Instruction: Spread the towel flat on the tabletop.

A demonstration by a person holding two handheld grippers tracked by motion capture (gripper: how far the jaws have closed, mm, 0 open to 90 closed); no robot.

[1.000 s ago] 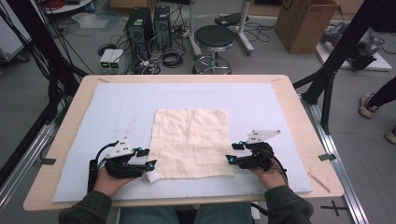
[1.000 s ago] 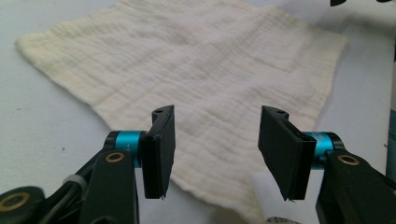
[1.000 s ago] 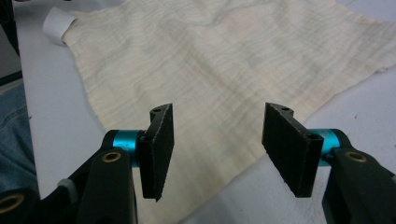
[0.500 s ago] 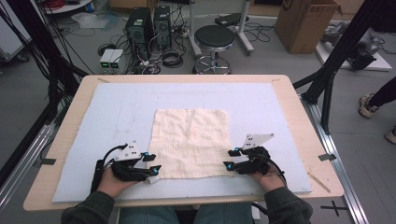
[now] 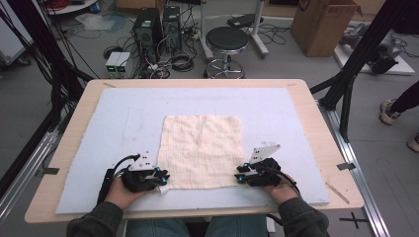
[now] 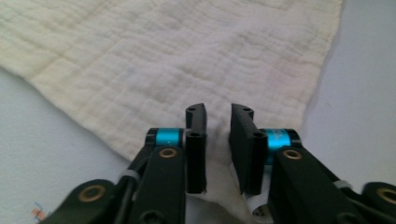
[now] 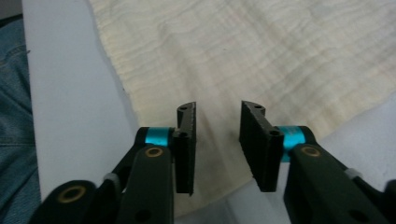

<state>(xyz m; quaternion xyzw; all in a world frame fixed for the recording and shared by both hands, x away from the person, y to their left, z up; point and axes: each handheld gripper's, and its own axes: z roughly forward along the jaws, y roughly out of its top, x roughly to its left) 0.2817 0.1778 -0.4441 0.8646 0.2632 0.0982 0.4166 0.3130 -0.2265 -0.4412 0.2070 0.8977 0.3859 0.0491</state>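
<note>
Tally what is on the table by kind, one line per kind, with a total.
Cream cloth: 1
Light blue mat under it: 1
Hand-held grippers: 2, the left gripper and the right gripper, one at each near corner of the cloth, jaws apart
Total: 4

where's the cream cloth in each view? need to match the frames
High view: cream cloth at centre of the pale blue mat, near corners at both grippers.
Left gripper view: cloth fills the upper frame, one corner between the jaws.
Right gripper view: cloth runs from top down between the jaws.
Shared landmark: the mat.
</note>
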